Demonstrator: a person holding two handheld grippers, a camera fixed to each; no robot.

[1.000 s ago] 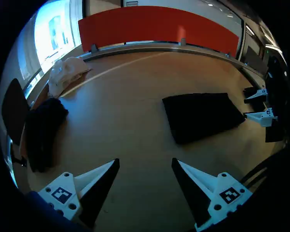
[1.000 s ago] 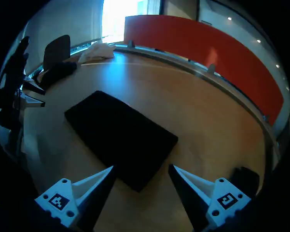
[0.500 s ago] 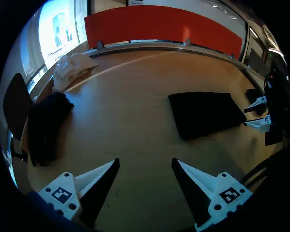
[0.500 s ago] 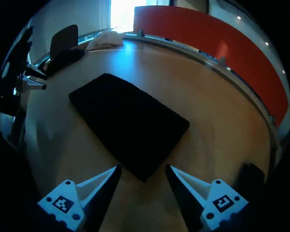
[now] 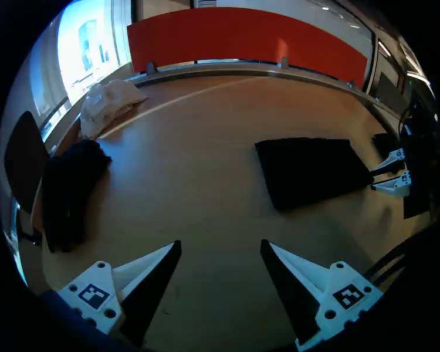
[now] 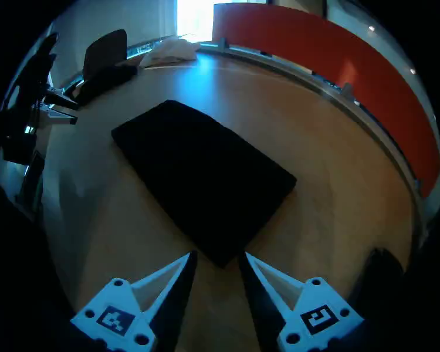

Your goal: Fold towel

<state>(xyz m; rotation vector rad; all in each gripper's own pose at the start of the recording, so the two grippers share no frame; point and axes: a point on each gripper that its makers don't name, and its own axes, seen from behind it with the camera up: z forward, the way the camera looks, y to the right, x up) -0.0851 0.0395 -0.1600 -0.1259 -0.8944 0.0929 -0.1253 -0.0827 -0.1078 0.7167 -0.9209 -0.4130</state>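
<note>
A black towel [image 6: 202, 176] lies folded flat as a rectangle on the wooden table [image 6: 314, 234]. My right gripper [image 6: 217, 256] hovers low at the towel's near corner. Its fingers are still open but narrowed, and the corner tip sits just between them. From the left gripper view the same towel [image 5: 308, 170] lies to the right, with the right gripper [image 5: 390, 174] at its far right edge. My left gripper [image 5: 220, 245] is open over bare table [image 5: 190, 176], well away from the towel and holding nothing. It is also seen as the left gripper [image 6: 73, 112] beyond the towel's far end.
A white cloth [image 5: 105, 102] and a dark heap of cloth [image 5: 70, 188] lie at the table's left edge, beside a black chair [image 5: 20, 164]. An orange partition [image 5: 243, 35] runs along the table's far side. A dark object [image 6: 384, 270] sits at the right gripper's right.
The right gripper has moved in toward the towel's near corner and its fingers have narrowed. The left gripper has barely moved and stays open.
</note>
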